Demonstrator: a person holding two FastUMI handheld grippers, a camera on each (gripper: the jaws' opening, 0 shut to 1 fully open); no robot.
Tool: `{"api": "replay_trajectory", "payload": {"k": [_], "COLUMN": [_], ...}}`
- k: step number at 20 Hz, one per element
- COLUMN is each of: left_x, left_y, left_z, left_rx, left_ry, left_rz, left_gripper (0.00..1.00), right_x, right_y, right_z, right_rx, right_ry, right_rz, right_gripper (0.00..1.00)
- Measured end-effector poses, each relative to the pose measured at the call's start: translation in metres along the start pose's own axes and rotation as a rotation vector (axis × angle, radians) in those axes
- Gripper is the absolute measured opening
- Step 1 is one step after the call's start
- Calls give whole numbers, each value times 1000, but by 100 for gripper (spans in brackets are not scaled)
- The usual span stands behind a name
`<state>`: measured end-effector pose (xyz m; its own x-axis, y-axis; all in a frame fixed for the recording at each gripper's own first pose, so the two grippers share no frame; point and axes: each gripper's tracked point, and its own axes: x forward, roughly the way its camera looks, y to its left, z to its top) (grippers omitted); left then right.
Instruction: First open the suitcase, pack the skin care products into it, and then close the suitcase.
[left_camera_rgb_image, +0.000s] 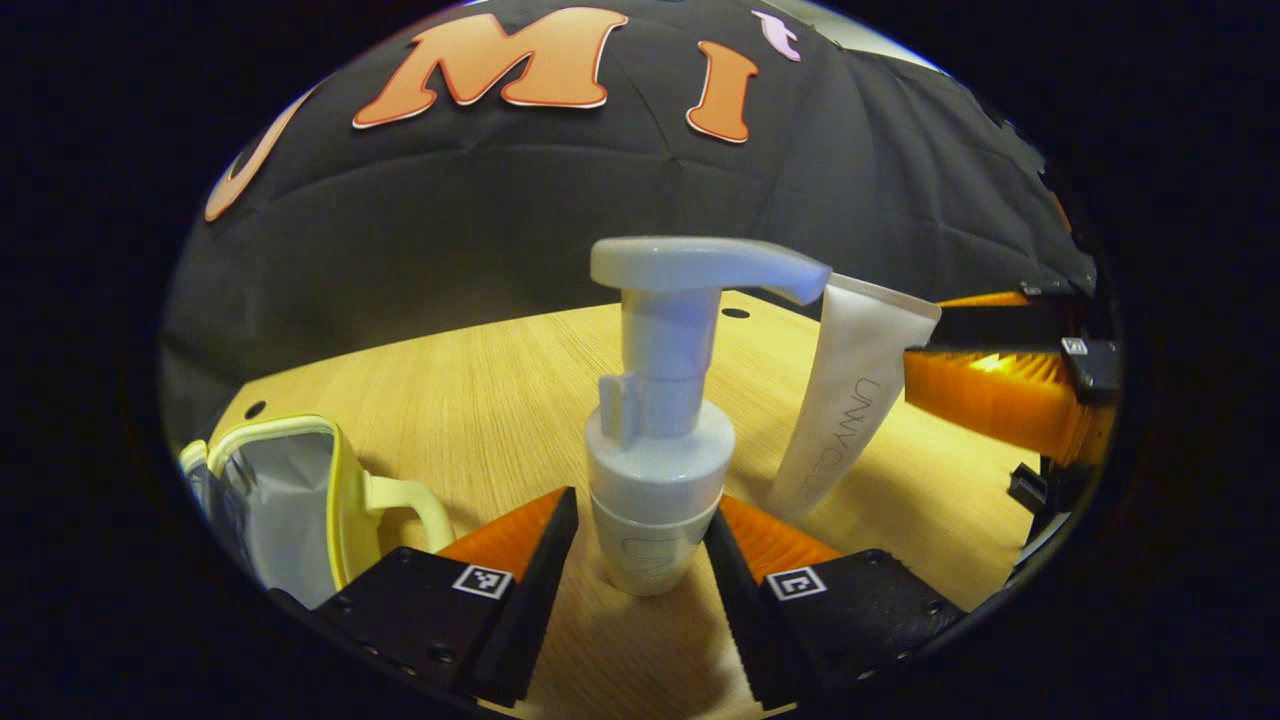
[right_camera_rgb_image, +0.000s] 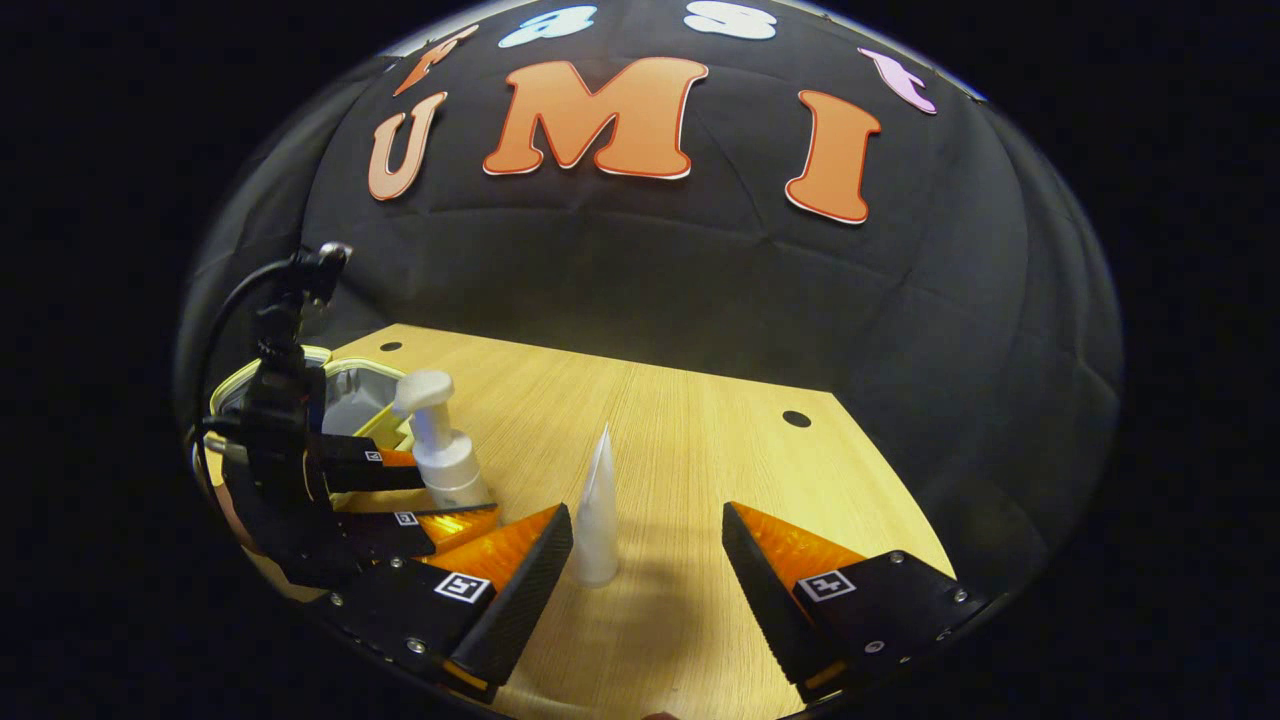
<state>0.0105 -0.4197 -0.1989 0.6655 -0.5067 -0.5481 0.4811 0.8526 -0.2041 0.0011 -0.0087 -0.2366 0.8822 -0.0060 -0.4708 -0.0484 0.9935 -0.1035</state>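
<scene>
Closing in on the pump bottle (left_camera_rgb_image: 655, 440), the left gripper (left_camera_rgb_image: 640, 560) has its jaws narrow, flanking its base, contact unclear. Right gripper (right_camera_rgb_image: 648, 560) jaws wide around the standing tube (right_camera_rgb_image: 598, 510). Open suitcase (left_camera_rgb_image: 290, 500) waits at 8 o'clock on the counter (left_camera_rgb_image: 480, 400).

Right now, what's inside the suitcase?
The open suitcase, with its pale yellow rim, shows grey lining inside and no products in the part visible. Its lower interior is hidden from view. The pump bottle and the tube stand on the table.

Left gripper (left_camera_rgb_image: 640, 560) narrowly parted; right gripper (right_camera_rgb_image: 648, 570) spread wide.
</scene>
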Motion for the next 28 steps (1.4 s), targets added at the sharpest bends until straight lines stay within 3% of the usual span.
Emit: {"api": "replay_trajectory", "payload": {"k": [1,3,6,14,18,20,21,28], "left_x": [-6,0,-6,-47,-72,-83,-91,-138], "left_y": [1,2,10,27,45,56,61,98], "left_z": [3,1,11,66,83,87,88,97], "left_rx": [9,-3,-52,-20,-16,8,17,-11], "left_ry": [2,22,23,-55,-79,-75,-74,-93], "left_rz": [1,7,23,75,121,158,170,252], "left_gripper": [63,61,60,60,60,60,62,60], "right_x": [3,7,16,41,51,56,58,47], "right_y": [4,11,19,37,48,44,46,54], "right_z": [-4,-12,-21,-35,-47,-46,-46,-34], "right_rx": [-5,-12,-14,-10,6,-6,12,50], "right_ry": [8,24,46,86,120,119,125,135], "right_rz": [7,27,61,115,136,121,128,145], "right_gripper": [96,96,96,90,78,55,50,41]}}
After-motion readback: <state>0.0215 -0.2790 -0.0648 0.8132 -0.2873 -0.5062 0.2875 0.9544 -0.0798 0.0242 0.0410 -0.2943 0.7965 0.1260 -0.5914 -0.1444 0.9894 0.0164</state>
